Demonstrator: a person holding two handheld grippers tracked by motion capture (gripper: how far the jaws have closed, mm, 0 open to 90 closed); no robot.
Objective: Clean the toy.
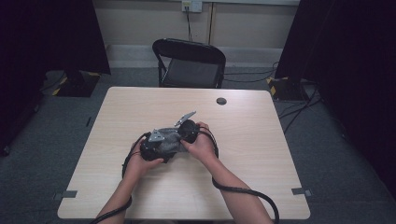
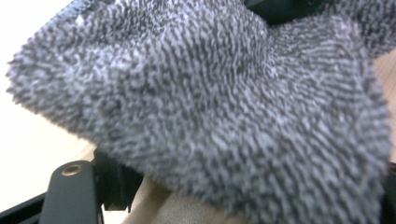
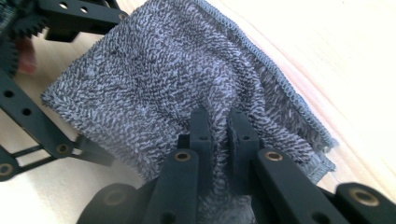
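Observation:
A grey terry towel (image 1: 170, 141) lies bunched at the middle of the pale wooden table (image 1: 261, 140), held between two hands. My right gripper (image 3: 219, 119) is shut on the towel (image 3: 154, 79), a fold of it pinched between its black fingertips near the stitched hem. The left gripper (image 1: 161, 143) meets the towel from the other side. Its fingers (image 3: 79, 14) stand wide apart, one at either side of the cloth. In the left gripper view the towel (image 2: 224, 107) drapes close over the lens, with one black finger (image 2: 70, 186) showing below it.
A black folding chair (image 1: 191, 65) stands behind the table's far edge. A small dark round disc (image 1: 221, 101) sits on the table near the back. Cables trail from both grippers along the forearms to the front edge. Dark curtains flank the room.

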